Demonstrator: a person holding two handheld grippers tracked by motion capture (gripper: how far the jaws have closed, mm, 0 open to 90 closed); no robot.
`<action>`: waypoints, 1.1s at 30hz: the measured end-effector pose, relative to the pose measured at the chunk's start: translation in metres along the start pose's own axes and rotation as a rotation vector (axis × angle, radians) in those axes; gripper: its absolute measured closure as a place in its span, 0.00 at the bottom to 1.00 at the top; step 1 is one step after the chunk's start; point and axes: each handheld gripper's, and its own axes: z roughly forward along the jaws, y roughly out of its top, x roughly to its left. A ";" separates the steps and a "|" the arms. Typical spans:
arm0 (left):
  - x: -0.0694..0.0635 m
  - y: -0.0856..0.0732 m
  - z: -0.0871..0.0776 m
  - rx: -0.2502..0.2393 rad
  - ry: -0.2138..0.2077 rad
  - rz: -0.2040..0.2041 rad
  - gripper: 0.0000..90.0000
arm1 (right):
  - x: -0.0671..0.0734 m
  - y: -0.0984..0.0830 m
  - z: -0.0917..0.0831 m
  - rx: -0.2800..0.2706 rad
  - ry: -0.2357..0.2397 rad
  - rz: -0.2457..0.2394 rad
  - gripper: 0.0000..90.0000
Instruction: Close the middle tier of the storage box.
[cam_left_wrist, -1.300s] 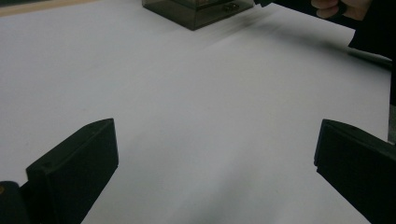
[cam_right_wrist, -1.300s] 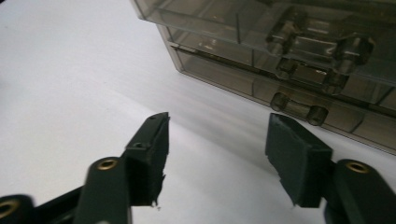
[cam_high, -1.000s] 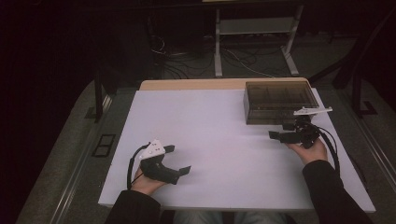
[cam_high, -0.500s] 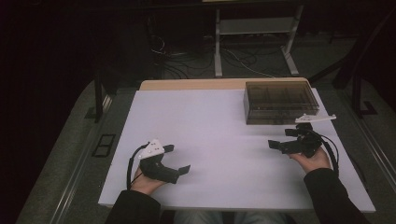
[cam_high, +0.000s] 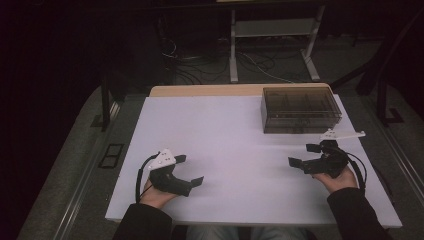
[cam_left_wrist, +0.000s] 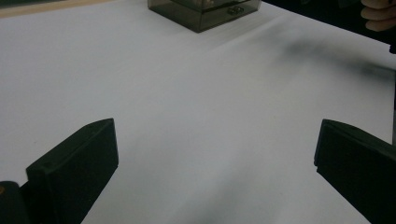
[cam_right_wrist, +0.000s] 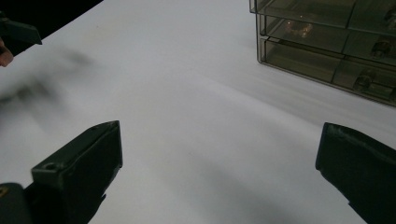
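the right gripper (cam_high: 302, 156) has its two black jaws spread wide with nothing between them; they have just been opening, and only bare white tabletop lies in the gap in the right gripper view (cam_right_wrist: 219, 158). the left gripper (cam_high: 189, 171) likewise stands with its jaws well apart and nothing in them, over bare tabletop in the left gripper view (cam_left_wrist: 215, 163).

the landmark is the smoky transparent plastic drawer box (cam_high: 300, 109), a low rectangular case with several shallow drawers whose fronts and small contents show through in the right gripper view (cam_right_wrist: 336, 42). the right gripper sits just in front of that box, toward the person's side, apart from it and not touching; its grey three-cornered plate (cam_high: 342, 134) lies close to the box's near right corner. the left gripper is well apart from the box, far to the left of it and nearer the person's edge, and it sees the box at the far end of the table (cam_left_wrist: 205, 11).

the box itself stands on the white rectangular table top (cam_high: 225, 130), close to the far right corner, with a strip of bare wood edge (cam_high: 210, 90) behind it. each gripper is held by a hand in a dark sleeve (cam_high: 355, 215), and a black cable loops from the left gripper (cam_high: 140, 172).
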 end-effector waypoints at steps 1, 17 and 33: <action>0.000 0.000 0.000 0.000 0.000 0.000 0.00 | 0.000 -0.001 -0.001 0.000 0.002 0.000 0.00; -0.001 0.000 -0.001 -0.002 -0.001 -0.004 0.00 | 0.009 -0.012 -0.005 -0.005 0.018 -0.014 0.00; -0.001 -0.001 -0.003 -0.006 0.001 -0.009 0.00 | 0.020 -0.028 -0.010 -0.026 0.024 -0.027 0.00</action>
